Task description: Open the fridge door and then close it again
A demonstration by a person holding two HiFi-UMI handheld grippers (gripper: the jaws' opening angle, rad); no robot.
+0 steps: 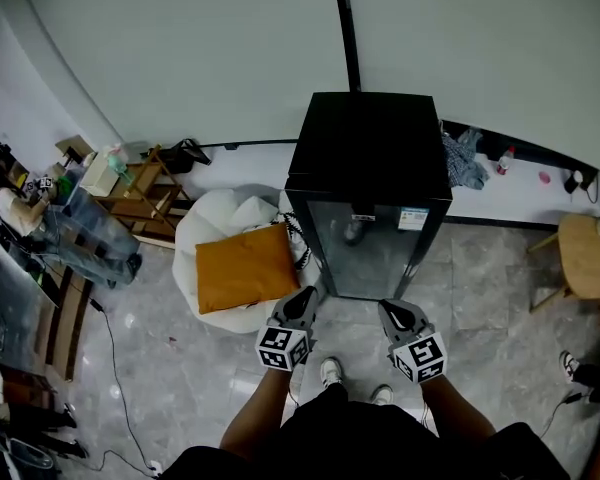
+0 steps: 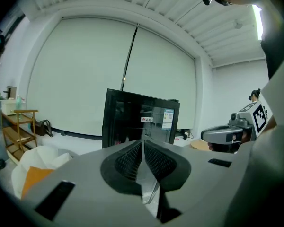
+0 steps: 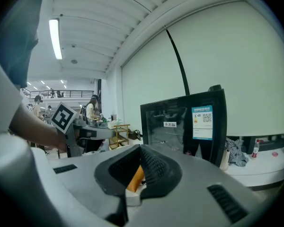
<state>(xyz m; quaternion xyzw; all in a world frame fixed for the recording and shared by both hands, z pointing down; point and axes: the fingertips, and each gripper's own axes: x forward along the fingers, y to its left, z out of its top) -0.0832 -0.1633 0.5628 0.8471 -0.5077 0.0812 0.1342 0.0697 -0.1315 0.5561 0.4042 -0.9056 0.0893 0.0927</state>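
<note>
Black fridge point(image 1: 368, 148), orange cushion point(image 1: 245, 268), white beanbag point(image 1: 212, 230), pale grey veined floor point(image 1: 480, 298), light brown wooden rack point(image 1: 145, 193), tan table point(image 1: 590, 258), white shoes point(image 1: 331, 371)

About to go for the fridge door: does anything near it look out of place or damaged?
Nothing looks spilled or broken; the fridge stands upright with its door shut. The only oddity: a white beanbag with an orange cushion sits close beside its left front corner, where it might crowd the door.

Orange cushion point(image 1: 246, 266) on white beanbag point(image 1: 212, 226), wooden shelf point(image 1: 142, 204)
</note>
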